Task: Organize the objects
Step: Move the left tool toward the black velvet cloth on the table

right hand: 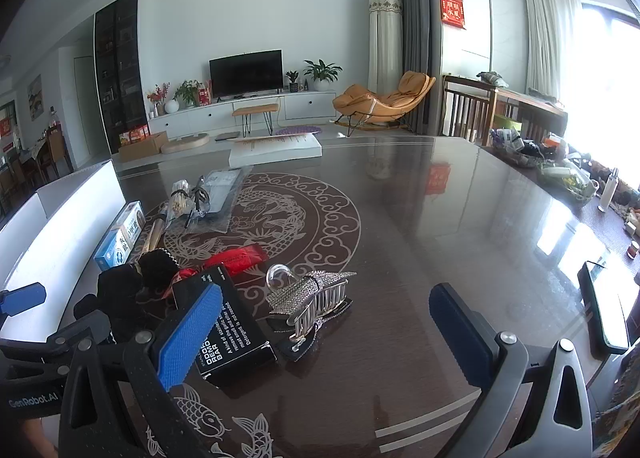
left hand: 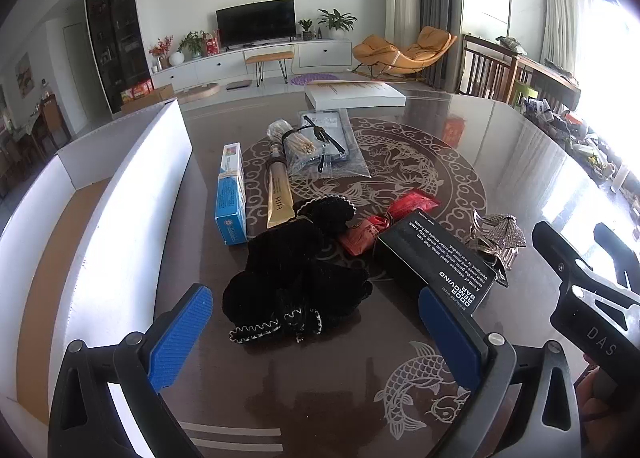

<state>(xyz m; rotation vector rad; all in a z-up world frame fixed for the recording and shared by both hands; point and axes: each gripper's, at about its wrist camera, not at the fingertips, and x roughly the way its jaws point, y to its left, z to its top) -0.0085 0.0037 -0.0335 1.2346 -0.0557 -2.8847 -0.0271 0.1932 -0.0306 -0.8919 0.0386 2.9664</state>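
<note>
Left tool (left hand: 312,338) is wide open right over the black cloth (left hand: 296,278), right tool (right hand: 328,334) wide too, so I'd pinch the cloth's bunched middle before lifting toward the box (left hand: 120,194) at the bench's left edge.

Both grippers share one build. The left gripper (left hand: 312,338) has black frames with triangular cutouts, silver round screws at the joints, and blue ribbed pads (left hand: 180,338). The right gripper (right hand: 324,338) shows one bright blue pad (right hand: 190,334) and one shaded dark. White lettering marks the black bodies: "DAS" and "GenRobot.AI".
</note>
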